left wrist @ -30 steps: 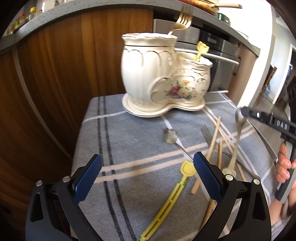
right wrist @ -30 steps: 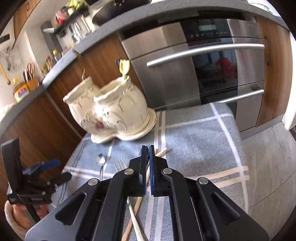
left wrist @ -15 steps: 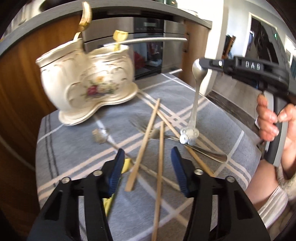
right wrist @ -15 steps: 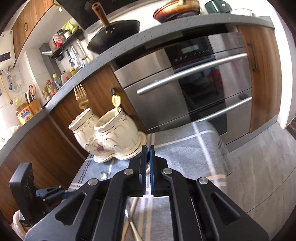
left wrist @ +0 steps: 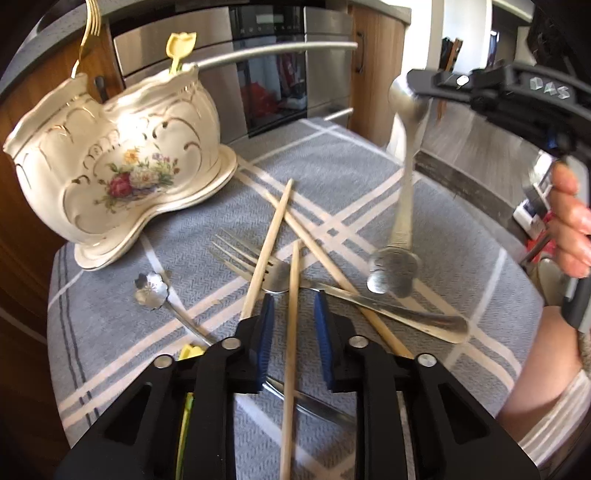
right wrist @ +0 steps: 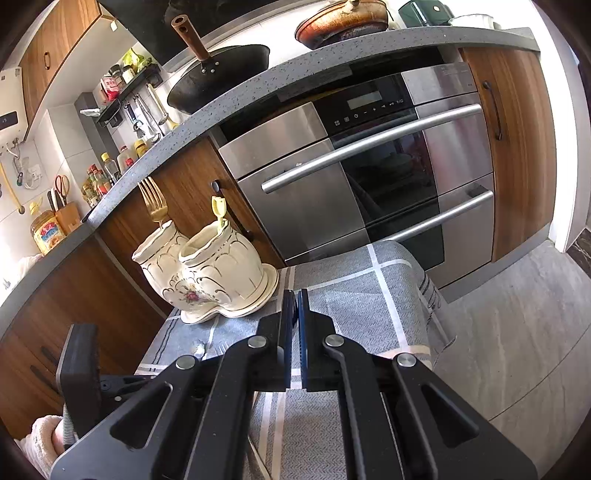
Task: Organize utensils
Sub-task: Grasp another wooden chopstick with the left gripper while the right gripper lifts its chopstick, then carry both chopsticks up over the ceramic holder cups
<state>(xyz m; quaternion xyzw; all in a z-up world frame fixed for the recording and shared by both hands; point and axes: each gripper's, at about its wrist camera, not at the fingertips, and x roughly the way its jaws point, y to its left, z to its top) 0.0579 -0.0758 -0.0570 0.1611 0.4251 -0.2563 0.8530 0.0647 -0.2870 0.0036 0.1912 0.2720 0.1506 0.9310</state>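
Note:
A cream two-pot ceramic holder (left wrist: 122,162) (right wrist: 207,273) stands at the back left of the grey plaid cloth (left wrist: 110,350). It holds a gold fork (left wrist: 88,22) and a yellow utensil (left wrist: 180,48). My left gripper (left wrist: 293,332) points down at the cloth, its jaws closing around one wooden chopstick (left wrist: 293,288). A gap still shows on each side of the stick. My right gripper (left wrist: 413,83) (right wrist: 296,295) is shut on a metal spoon (left wrist: 404,192), which hangs down from it at the right, above the cloth.
Two more chopsticks (left wrist: 269,240), a steel fork (left wrist: 258,266), a small flower-headed spoon (left wrist: 151,290) and a yellow utensil (left wrist: 186,350) lie on the cloth. A steel oven (right wrist: 369,177) and wooden cabinets stand behind. A person's hand (left wrist: 569,229) is at the right.
My left gripper swung right, from over the yellow utensil to the chopsticks, and its jaws narrowed from wide apart to close around one stick. The right gripper has risen a little, still carrying the spoon.

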